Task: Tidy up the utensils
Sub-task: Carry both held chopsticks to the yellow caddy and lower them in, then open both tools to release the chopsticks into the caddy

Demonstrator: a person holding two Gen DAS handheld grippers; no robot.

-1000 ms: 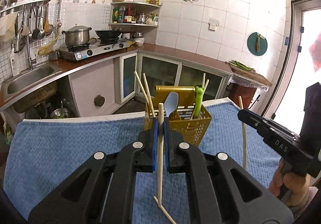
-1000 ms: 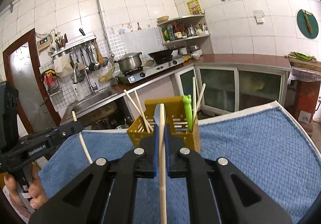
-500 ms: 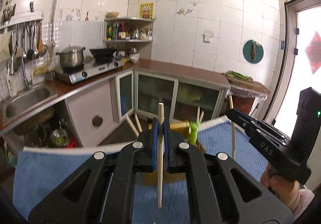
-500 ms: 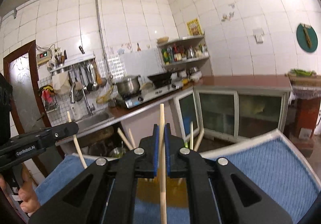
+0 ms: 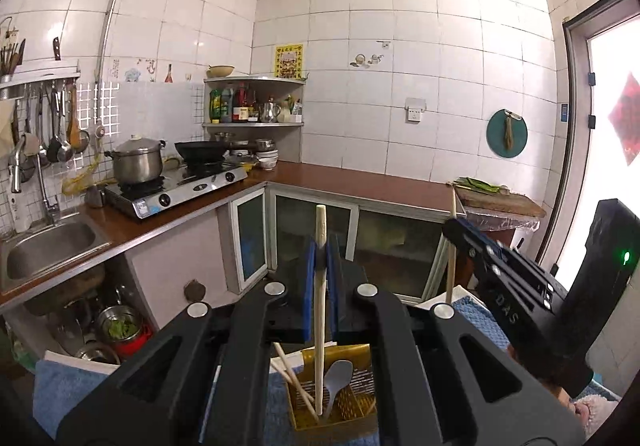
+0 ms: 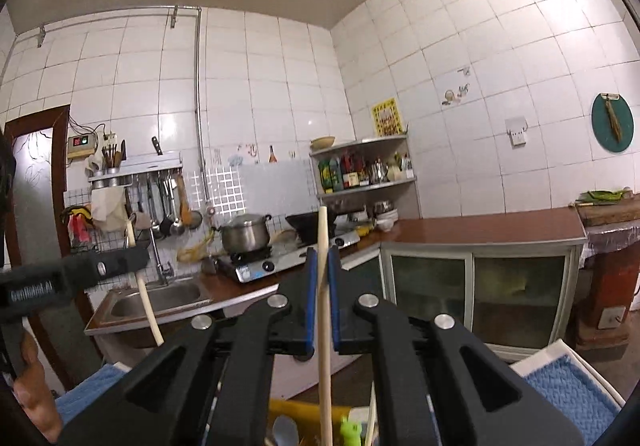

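My left gripper point(image 5: 320, 258) is shut on a pale wooden chopstick point(image 5: 319, 310), held upright above the yellow utensil basket point(image 5: 352, 394). The chopstick's lower end hangs inside the basket beside a grey spoon point(image 5: 338, 378) and other chopsticks point(image 5: 290, 374). My right gripper point(image 6: 322, 266) is shut on a second chopstick point(image 6: 325, 326), also upright over the basket point(image 6: 292, 410); a green frog-topped utensil point(image 6: 349, 430) shows below it. The right gripper also shows in the left wrist view point(image 5: 508, 278), and the left gripper shows in the right wrist view point(image 6: 80, 274).
The basket stands on a blue towel point(image 5: 64, 386) over a white table. Behind are a sink point(image 5: 44, 246), a gas stove with a pot point(image 5: 138, 162), a brown counter point(image 5: 360, 182) and glass-door cabinets point(image 6: 516, 286). A door is at the right point(image 5: 608, 150).
Both grippers have risen and moved forward over the basket with their chopsticks. The basket has dropped to the bottom of both views and the towel has mostly left the frame.
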